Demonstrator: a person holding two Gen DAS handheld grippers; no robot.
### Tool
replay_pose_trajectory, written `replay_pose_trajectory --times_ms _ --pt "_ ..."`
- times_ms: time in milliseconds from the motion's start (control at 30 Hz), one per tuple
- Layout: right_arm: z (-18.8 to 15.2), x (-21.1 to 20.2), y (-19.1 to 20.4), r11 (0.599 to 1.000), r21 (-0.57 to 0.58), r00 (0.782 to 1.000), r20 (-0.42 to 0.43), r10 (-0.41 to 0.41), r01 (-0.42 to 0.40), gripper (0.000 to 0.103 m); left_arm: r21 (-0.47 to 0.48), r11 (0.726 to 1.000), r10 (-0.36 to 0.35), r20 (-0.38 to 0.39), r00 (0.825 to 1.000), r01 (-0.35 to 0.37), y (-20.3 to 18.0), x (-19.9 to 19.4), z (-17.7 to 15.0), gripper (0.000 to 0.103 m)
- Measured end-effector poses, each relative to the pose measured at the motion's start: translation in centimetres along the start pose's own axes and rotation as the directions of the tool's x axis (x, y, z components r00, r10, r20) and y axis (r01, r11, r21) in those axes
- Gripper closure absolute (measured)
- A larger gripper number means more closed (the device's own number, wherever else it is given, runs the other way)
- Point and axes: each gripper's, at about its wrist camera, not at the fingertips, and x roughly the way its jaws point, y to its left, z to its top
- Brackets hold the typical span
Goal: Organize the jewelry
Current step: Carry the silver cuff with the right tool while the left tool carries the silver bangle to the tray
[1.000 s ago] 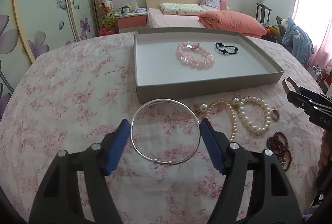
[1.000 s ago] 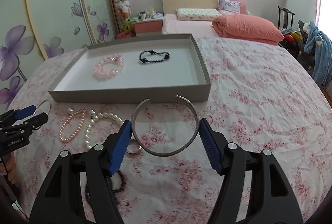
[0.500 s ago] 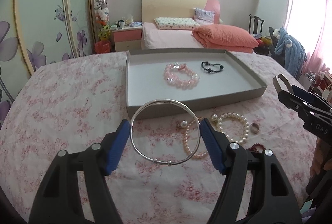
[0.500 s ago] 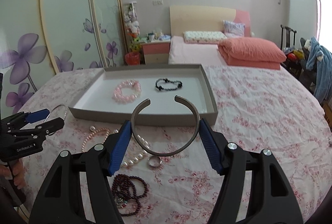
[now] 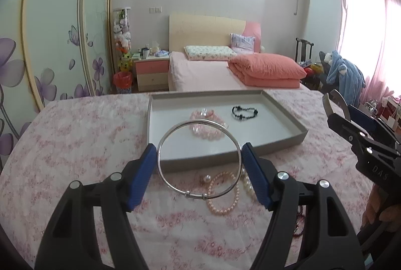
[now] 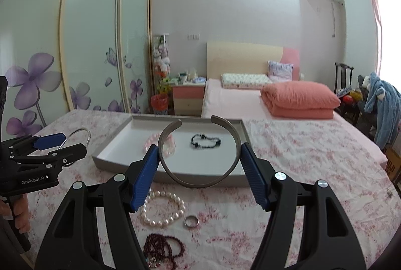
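Two pieces are in carry: the left gripper (image 5: 199, 169) is clamped across a thin silver bangle (image 5: 199, 158), the right gripper (image 6: 199, 169) across an open grey metal cuff (image 6: 199, 152), both held above the floral cloth just short of the shallow grey tray (image 6: 112, 159). Next, each probably needs carrying over the rim and releasing clear of the pink bead bracelet (image 5: 208, 124).

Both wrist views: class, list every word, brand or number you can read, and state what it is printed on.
"GenRobot.AI": on the black body of the left gripper, right wrist view.
"DAS": on the black body of the right gripper, left wrist view; the rest is cut off.
Print on the cardboard box at the right edge: too blurred to read.
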Motion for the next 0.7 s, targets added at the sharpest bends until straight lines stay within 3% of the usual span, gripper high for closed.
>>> replay_pose_trajectory --times_ms 300,700 --pt "1.8 0.1 -0.6 0.999 0.027 0.997 0.078 -0.022 0.02 0.037 0.01 1.0 0.016 0.079 0.997 -0.017 -0.9 0.1 2.6 0.035" --pt "3.7 2.4 -1.0 0.999 0.043 0.993 0.115 -0.027 0.022 0.037 0.005 1.0 0.019 0.088 0.996 -0.019 -1.2 2.8 4.5 0.035"
